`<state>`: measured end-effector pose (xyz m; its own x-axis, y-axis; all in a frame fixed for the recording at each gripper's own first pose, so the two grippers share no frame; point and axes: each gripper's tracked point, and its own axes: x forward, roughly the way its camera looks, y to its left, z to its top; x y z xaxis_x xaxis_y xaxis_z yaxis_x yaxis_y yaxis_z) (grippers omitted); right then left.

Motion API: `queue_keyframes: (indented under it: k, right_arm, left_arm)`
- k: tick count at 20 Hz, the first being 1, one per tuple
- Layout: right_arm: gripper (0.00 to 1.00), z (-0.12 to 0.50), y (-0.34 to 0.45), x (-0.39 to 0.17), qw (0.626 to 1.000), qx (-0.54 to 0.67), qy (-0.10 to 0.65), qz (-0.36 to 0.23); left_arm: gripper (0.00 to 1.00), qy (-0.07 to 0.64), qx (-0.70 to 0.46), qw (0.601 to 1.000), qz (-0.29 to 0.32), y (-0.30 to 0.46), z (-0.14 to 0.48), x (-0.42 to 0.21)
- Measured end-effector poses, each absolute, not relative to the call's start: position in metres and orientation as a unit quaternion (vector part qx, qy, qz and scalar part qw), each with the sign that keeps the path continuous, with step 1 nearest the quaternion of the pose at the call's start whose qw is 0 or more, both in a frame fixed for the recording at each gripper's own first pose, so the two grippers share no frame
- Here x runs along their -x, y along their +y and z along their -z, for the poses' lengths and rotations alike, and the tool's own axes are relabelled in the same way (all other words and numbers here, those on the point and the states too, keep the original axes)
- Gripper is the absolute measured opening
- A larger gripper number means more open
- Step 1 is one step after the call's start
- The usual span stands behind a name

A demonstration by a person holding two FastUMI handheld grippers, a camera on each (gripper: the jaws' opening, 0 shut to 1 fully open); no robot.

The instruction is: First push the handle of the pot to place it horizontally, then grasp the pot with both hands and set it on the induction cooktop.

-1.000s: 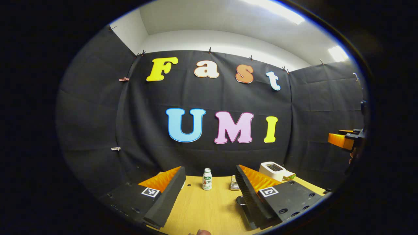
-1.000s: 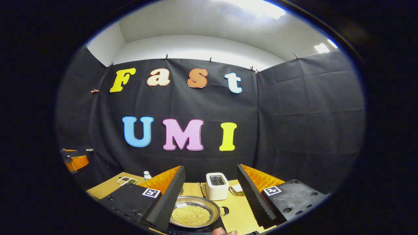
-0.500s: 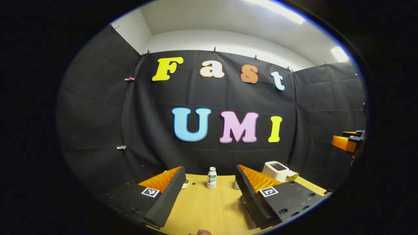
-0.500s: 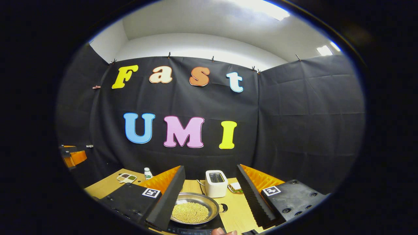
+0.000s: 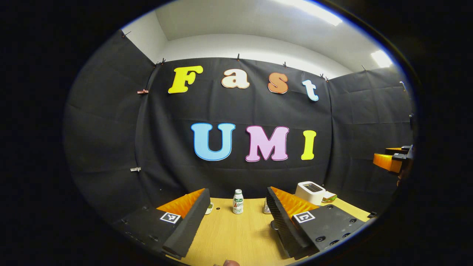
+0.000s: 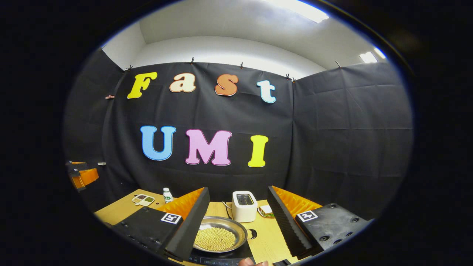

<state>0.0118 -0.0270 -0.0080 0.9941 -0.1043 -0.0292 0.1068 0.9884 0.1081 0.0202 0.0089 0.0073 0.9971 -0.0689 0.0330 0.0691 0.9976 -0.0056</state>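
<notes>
Two grippers hang above the desk (image 5: 236, 236), each with fingers spread wide and holding nothing: the left gripper (image 5: 236, 216) in the left gripper view, the right gripper (image 6: 238, 218) in the right gripper view. The pot (image 6: 218, 238), full of yellow beads, sits on the cooktop (image 6: 221, 258), near the toaster (image 6: 244, 206).

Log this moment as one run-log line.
left gripper: open, above table | right gripper: open | pot: on cooktop | toaster: behind pot

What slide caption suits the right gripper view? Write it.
Open right gripper above a bead-filled pot on the cooktop, toaster behind.
</notes>
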Motion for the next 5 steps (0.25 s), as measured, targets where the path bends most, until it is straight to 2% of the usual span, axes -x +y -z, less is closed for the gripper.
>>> queue_keyframes:
  k: [3, 4, 5]
  right_arm:
    - [0.97, 0.0098, -0.0275, -0.0116, 0.997, -0.054, 0.013, 0.052]
    - [1.00, 0.0105, -0.0272, -0.0117, 0.997, -0.055, 0.014, 0.052]
    - [0.97, 0.0105, -0.0269, -0.0114, 0.997, -0.056, 0.014, 0.052]
  left_arm:
    - [0.95, -0.016, 0.001, 0.999, 0.034, 0.0093, -0.0069, -0.0211]
    - [0.95, -0.016, 0.001, 0.999, 0.034, 0.0091, -0.0069, -0.0218]
    - [0.95, -0.015, 0.001, 0.999, 0.034, 0.0085, -0.0063, -0.0217]
